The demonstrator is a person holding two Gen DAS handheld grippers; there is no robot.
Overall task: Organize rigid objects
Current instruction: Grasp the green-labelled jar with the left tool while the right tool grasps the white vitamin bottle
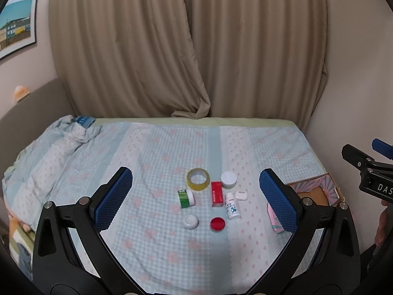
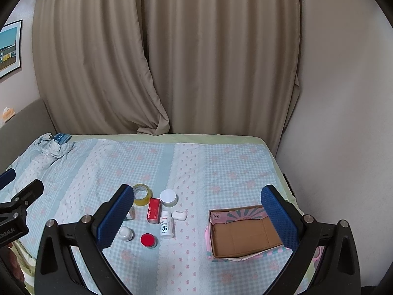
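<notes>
Soft quilt (image 2: 221, 172) under everything: your left gripper (image 1: 196, 199) and right gripper (image 2: 196, 216) hang wide open, empty. Items cluster mid-quilt, box (image 2: 245, 233) near its right edge. Upright bottle (image 2: 166, 225) could topple on bedding if you nudge it.

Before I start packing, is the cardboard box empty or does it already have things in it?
Empty: the cardboard box shows only bare brown floor.

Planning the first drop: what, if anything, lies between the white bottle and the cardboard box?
Nothing visible. The white bottle lies at the right edge of the cluster, and only bare bedspread separates it from the open cardboard box. The earbud case sits just behind that path.
</notes>
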